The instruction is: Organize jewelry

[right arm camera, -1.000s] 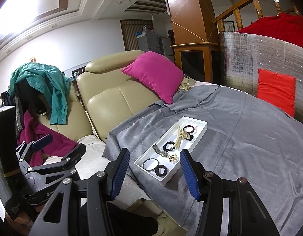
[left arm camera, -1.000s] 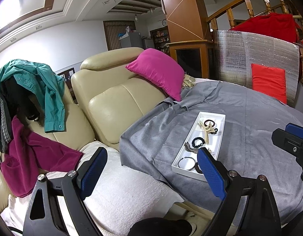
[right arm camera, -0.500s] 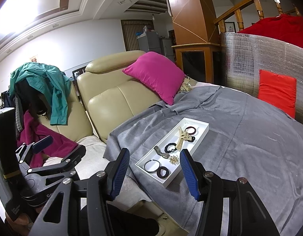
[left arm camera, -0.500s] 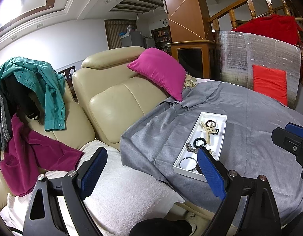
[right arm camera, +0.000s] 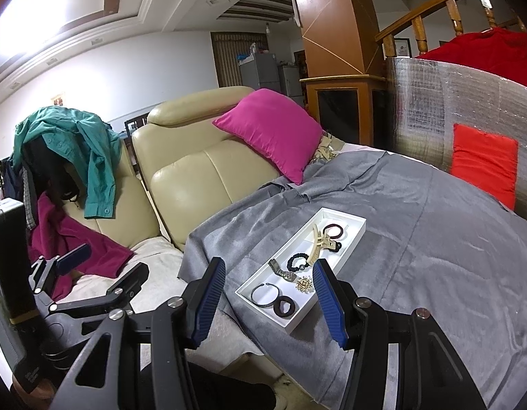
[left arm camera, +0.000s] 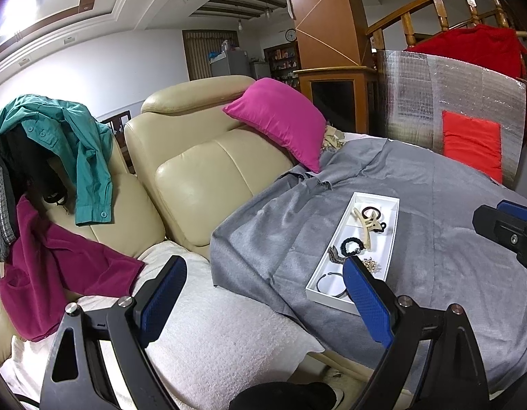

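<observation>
Long white tray resting on a grey cloth that drapes a rounded tabletop, set diagonally, near end toward the cameras. Inside the tray, from the far end: a dark red hair tie, then a cream claw clip lying across a divider, with a small black tie just beside it; further along, a black beaded bracelet, a metal watch and a gold brooch; in the nearest compartment a thin dark bangle beside a thick dark ring-shaped band. Right hand-held gripper hovering above the near end of the tray, blue-padded jaws moderately apart, nothing between them, not touching tray or jewelry. Left hand-held gripper held to the left of the tray, over the edge of the cloth and a white towel, jaws wide, holding nothing; right finger overlapping the near end of the tray in the left wrist view. Behind, a beige leather sofa with a magenta cushion leaning against its back, a teal shirt and a magenta garment draped at the left. At the far side of the tabletop, a silver foil panel with a red cushion in front of it.
</observation>
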Tool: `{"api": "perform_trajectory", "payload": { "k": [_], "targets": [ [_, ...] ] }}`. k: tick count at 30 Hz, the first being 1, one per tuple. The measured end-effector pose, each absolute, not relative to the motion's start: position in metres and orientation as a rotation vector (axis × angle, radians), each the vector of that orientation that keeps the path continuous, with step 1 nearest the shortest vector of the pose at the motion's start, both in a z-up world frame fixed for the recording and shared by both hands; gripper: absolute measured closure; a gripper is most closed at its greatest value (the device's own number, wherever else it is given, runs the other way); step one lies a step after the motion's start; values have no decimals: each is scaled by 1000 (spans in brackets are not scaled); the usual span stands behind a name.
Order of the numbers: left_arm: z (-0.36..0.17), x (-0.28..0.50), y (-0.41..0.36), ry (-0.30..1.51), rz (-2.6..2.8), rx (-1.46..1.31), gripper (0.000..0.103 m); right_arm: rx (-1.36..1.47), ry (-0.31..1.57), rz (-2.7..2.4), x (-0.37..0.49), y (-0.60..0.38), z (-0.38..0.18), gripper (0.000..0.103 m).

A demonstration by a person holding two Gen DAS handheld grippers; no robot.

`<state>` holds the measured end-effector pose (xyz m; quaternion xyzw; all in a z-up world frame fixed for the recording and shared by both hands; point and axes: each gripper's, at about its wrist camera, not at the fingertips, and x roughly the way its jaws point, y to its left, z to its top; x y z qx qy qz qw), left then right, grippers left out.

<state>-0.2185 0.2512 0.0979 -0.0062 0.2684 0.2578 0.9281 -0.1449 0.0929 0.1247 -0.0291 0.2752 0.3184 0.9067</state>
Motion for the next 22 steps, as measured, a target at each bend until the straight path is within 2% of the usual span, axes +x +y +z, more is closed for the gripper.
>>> {"api": "perform_trajectory", "payload": {
  "k": [22],
  "targets": [
    [84, -193, 264, 582, 559, -22, 10, -44, 622, 691, -108, 109, 101, 45]
  ]
}}
